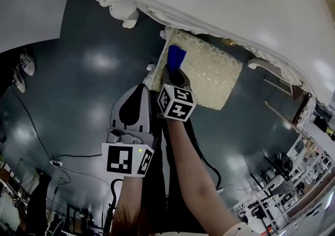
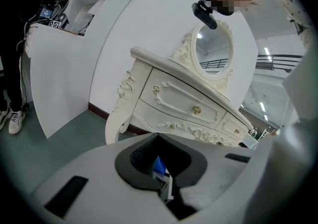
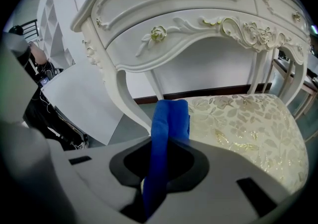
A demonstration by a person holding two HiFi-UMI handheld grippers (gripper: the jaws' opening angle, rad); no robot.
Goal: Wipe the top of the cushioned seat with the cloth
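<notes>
The cushioned seat [image 1: 209, 72] has a cream and gold leaf-pattern top [image 3: 248, 123] and stands half under the white dressing table [image 1: 220, 4]. My right gripper [image 1: 176, 70] is shut on a folded blue cloth [image 1: 176, 58], whose free end [image 3: 171, 118] sticks out past the jaws at the seat's near left edge. I cannot tell whether the cloth touches the cushion. My left gripper [image 1: 137, 105] hangs back from the seat, over the floor, with its jaws closed together. A sliver of blue shows between them in the left gripper view.
The carved white dressing table [image 2: 179, 101] with gold knobs and an oval mirror [image 2: 213, 54] rises behind the seat. Its curved legs [image 3: 130, 101] flank the seat. A white panel [image 2: 59, 74] leans at the left. The floor [image 1: 89, 72] is dark grey, with cables [image 1: 31, 135] and shoes [image 1: 21, 70] on it.
</notes>
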